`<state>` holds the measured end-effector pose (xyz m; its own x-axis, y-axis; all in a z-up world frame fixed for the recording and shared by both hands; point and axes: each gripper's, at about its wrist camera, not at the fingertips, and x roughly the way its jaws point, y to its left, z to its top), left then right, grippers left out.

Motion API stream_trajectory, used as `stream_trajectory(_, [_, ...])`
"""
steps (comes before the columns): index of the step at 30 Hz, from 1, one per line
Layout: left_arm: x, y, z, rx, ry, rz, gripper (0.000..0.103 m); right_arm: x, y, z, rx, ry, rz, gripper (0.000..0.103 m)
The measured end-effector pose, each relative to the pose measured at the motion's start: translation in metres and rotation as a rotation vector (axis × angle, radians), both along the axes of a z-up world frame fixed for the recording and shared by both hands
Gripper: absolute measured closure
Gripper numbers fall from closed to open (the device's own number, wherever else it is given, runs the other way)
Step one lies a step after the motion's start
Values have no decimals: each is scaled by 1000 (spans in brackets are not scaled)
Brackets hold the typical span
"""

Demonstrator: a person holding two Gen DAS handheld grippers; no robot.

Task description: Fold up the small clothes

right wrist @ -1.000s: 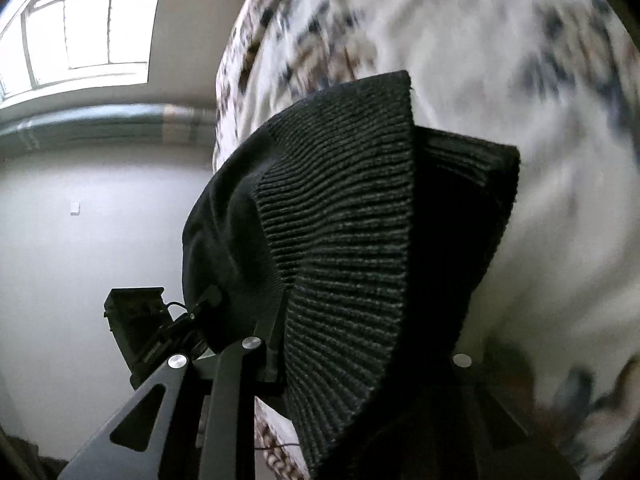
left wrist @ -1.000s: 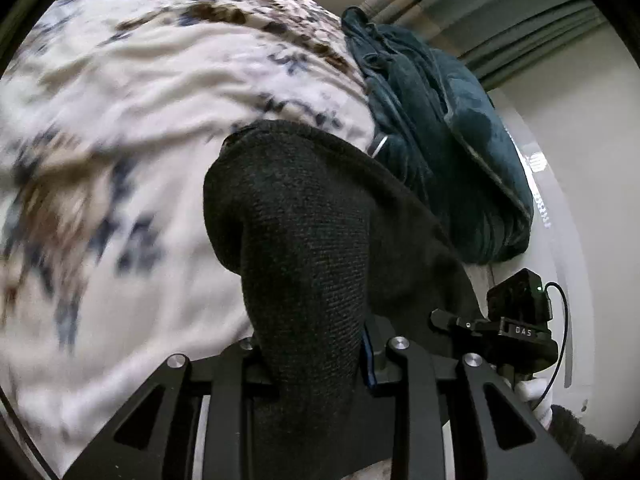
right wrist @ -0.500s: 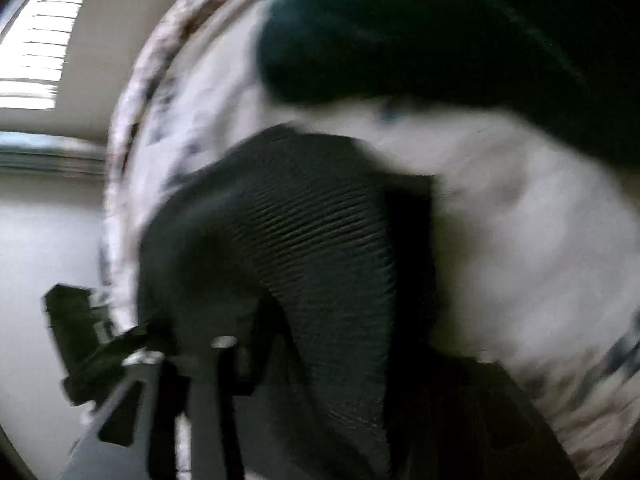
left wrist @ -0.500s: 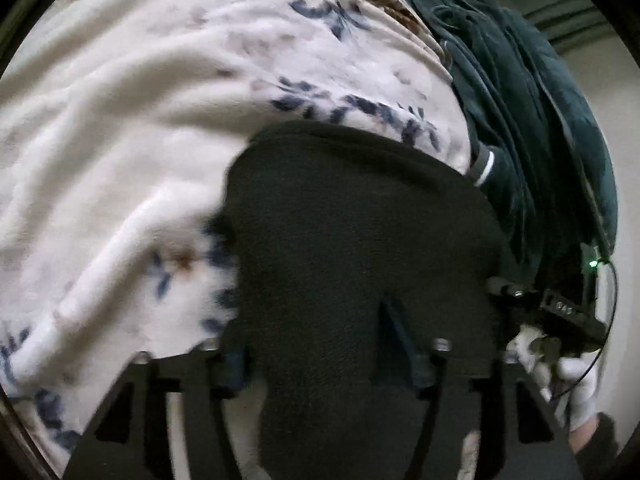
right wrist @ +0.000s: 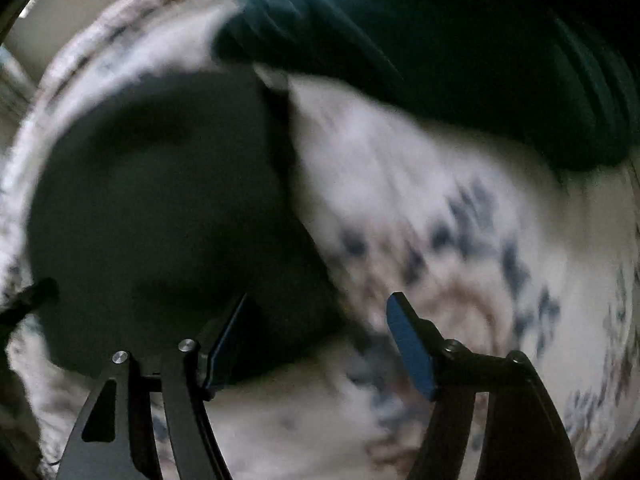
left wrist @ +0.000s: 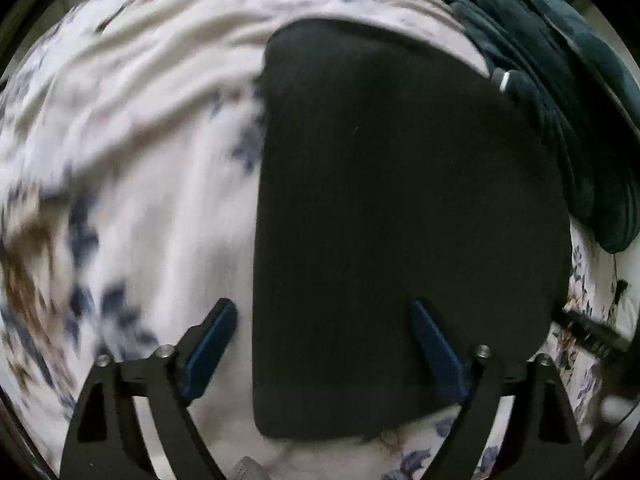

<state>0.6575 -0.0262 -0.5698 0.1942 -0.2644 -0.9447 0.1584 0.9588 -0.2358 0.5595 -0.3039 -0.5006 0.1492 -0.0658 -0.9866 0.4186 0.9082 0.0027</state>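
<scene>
L claw (left wrist: 324, 344) is spread wide, both blue pads (left wrist: 208, 344) apart w/ nothing pinched btwn them. The black knit garment (left wrist: 400, 220) lies flat on the floral blanket (left wrist: 132, 184), folded into a roughly rectangular slab w/ a rounded far-right corner. Its near edge sits btwn the L claw's two fingers; the right-hand pad overlaps the cloth in view, left-hand pad sits just beside the garment's left edge over bare blanket. Whether either pad actually touches the fabric can't be told.

R claw (right wrist: 320, 344) is also wide open, holding nothing. Its left-hand pad (right wrist: 224, 348) is over the garment's (right wrist: 160, 216) near-right part, the other pad over blanket (right wrist: 420, 200) only. View is heavily motion-blurred, so contact is unclear.

A dark teal bundle of fabric (left wrist: 560, 92) lies on the blanket just beyond and to the right of the garment, nearly touching its far-right corner; it fills the upper part of the R wrist view (right wrist: 440, 52).
</scene>
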Motion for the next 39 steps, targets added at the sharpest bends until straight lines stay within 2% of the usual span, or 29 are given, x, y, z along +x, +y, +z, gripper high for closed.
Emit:
stream_trajectory(3, [-11,5,8,14,-3,39,10,-14,2,-3,6,21,-24,29])
stream_trajectory(5, [-22,4,24,46,-35,44,10,-20,8,17,-22,-18,-33,24])
stream_trajectory(7, [-31,2,41,69,-73,45,10,-23,19,44,-51,-66,-30,1])
stream_trajectory(8, [-37,1,53,74,-91,42,10,-24,25,56,-74,-86,-20,0])
stream_trajectory(9, [-44,0,66,74,-108,39,9,-26,35,74,-106,-113,-2,0])
stream_trajectory(10, [-52,-1,79,81,-122,34,1,-28,40,85,-122,-129,5,0])
stream_trajectory(11, [-57,-3,91,92,-136,31,0,-33,45,101,-141,-151,11,0])
stream_trajectory(14, [-74,-6,127,129,-186,31,0,-36,69,141,-172,-199,12,0])
stream_trajectory(20, [-113,-8,205,116,-229,39,0,-82,89,235,-208,-267,13,0])
stream_trajectory(25, [-159,-6,271,127,-281,27,0,-134,116,324,-229,-327,17,0])
stream_trajectory(32, [-231,5,379,132,-393,30,0,-217,152,443,-264,-427,38,0])
stream_trajectory(39, [-294,20,457,122,-497,45,0,-297,182,555,-317,-555,72,0])
